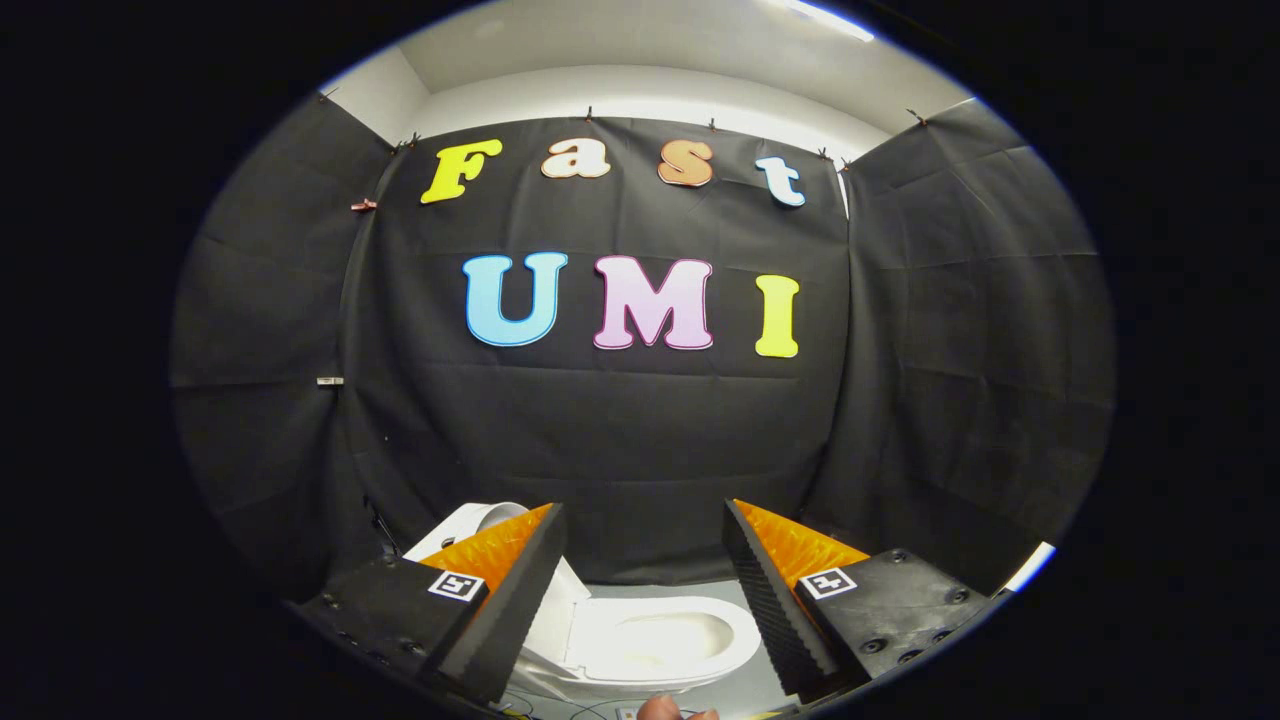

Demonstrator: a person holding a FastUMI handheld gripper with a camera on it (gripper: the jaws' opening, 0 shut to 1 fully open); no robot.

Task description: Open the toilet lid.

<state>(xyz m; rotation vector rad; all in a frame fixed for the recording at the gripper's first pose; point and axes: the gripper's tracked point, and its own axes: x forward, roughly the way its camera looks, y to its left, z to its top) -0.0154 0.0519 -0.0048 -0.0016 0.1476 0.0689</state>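
Two fingers of the gripper [645, 520] stand wide apart with nothing between their pads, and neither touches anything. Farthest left, the booth's black cloth wall [280, 400] runs behind everything, and a small clip on it is too small to make out. Next comes the left finger [510, 600], which covers much of the toilet's back: a white rounded part, probably the tank [470, 520], peeks above it, cut off by the finger's upper edge. Just beside that finger's inner face a white slab rises, seemingly the toilet lid [558, 625] standing up, though most of it is hidden and I cannot tell how far it leans. Between the fingers and below them lies the toilet seat [660, 640], with its bowl opening in plain sight. Under the seat, a fingertip [665, 710] of a person shows, cut off. The right finger [765, 590] hides the seat's right end, with grey floor [690, 590] beyond.
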